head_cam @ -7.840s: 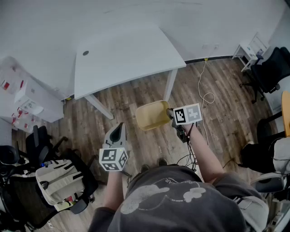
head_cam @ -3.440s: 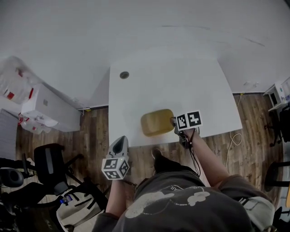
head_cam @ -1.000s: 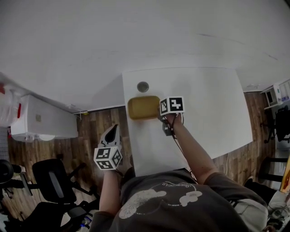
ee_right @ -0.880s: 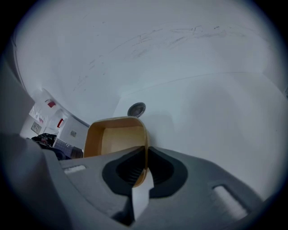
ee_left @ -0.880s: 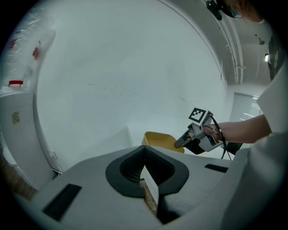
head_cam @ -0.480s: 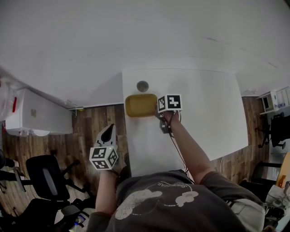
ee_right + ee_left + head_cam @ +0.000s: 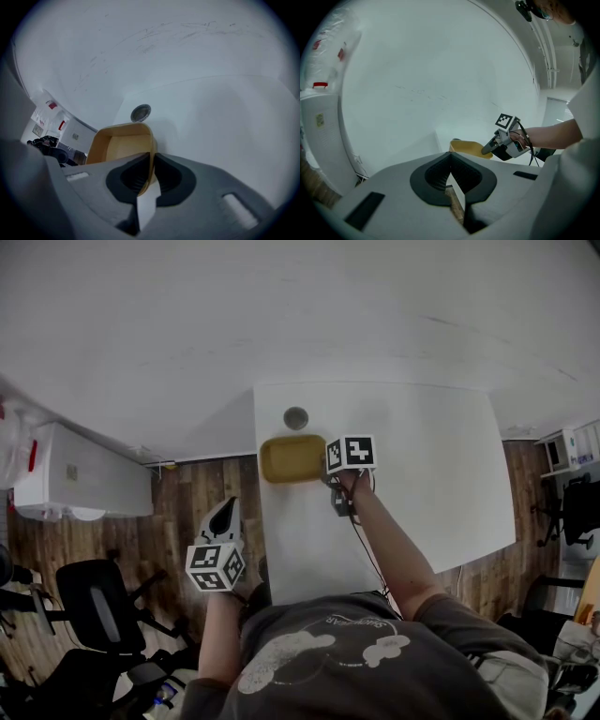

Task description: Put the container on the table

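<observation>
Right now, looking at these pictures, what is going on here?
A person holds a gripper in each hand. The right gripper is shut on the rim of a yellow container at the corner of the white table, beside a round cable hole. Whether the container has touched down is unclear. The left gripper is shut and empty, off to the side over the wooden floor.

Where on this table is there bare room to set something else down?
Most of the white table is bare: everything right of the right hand-held gripper, out to the far and right edges. Only the far-left corner is taken, by the yellow container and the round grommet.
</observation>
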